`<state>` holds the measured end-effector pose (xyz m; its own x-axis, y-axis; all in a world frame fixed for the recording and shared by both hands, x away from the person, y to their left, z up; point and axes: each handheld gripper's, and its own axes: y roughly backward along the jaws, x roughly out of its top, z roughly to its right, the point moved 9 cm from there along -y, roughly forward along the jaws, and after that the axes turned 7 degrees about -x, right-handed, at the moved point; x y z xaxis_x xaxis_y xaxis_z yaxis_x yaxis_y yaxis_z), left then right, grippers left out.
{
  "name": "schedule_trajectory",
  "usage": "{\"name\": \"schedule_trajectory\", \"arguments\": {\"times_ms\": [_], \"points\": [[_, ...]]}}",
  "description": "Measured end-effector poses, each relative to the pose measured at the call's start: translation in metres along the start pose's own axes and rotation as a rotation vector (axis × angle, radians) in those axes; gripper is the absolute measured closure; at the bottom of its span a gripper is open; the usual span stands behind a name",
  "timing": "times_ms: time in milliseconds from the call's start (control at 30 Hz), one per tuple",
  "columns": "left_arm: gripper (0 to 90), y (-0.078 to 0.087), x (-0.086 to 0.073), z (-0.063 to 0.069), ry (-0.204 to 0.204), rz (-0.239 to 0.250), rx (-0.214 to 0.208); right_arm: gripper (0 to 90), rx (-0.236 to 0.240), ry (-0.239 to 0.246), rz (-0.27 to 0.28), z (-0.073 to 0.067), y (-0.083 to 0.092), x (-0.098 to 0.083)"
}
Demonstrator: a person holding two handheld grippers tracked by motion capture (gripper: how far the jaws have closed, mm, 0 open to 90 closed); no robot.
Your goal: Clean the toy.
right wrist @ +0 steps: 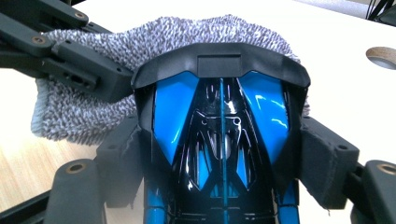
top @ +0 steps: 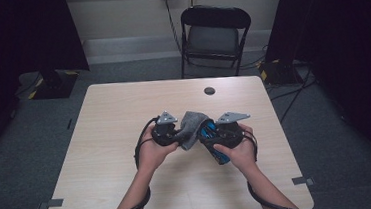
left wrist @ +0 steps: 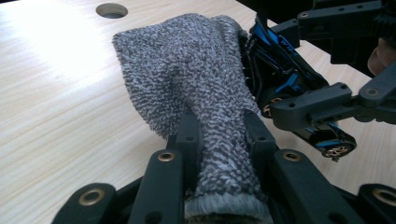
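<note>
My left gripper [left wrist: 219, 135]: jaws clamped on grey cloth [left wrist: 196, 79], bunched between them. My right gripper [right wrist: 224, 154]: jaws clamped on sides of blue-black toy car [right wrist: 222, 140]. Both held above middle of tabletop [top: 123, 109], cloth pressed against car's end. Cloth soft, limp, light; grip by gathered fold. Car body rigid, glossy, likely slippery; thin parts look fragile, so hold by flanks.

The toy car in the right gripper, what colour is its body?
Glossy black with bright blue panels on the toy car, clearest in the right gripper view.
</note>
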<state>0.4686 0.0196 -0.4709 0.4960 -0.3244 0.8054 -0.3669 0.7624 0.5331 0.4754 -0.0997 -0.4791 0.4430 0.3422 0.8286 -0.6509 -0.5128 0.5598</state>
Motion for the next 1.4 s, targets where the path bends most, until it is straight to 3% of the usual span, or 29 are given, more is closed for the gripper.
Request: {"name": "schedule_trajectory", "arguments": {"times_ms": [400, 833, 1400], "points": [[73.0, -0.007, -0.007, 0.008, 0.0, -0.026, -0.027, 25.4, 0.009, -0.003, 0.008, -0.003, 0.0, 0.009], [73.1, -0.012, -0.013, 0.013, -0.011, -0.049, -0.021, 25.4, 0.011, -0.013, -0.005, -0.002, -0.006, 0.012], [73.2, -0.031, -0.025, 0.036, -0.048, -0.088, -0.089, 25.4, 0.006, -0.02, 0.008, 0.002, -0.004, 0.027]]}}
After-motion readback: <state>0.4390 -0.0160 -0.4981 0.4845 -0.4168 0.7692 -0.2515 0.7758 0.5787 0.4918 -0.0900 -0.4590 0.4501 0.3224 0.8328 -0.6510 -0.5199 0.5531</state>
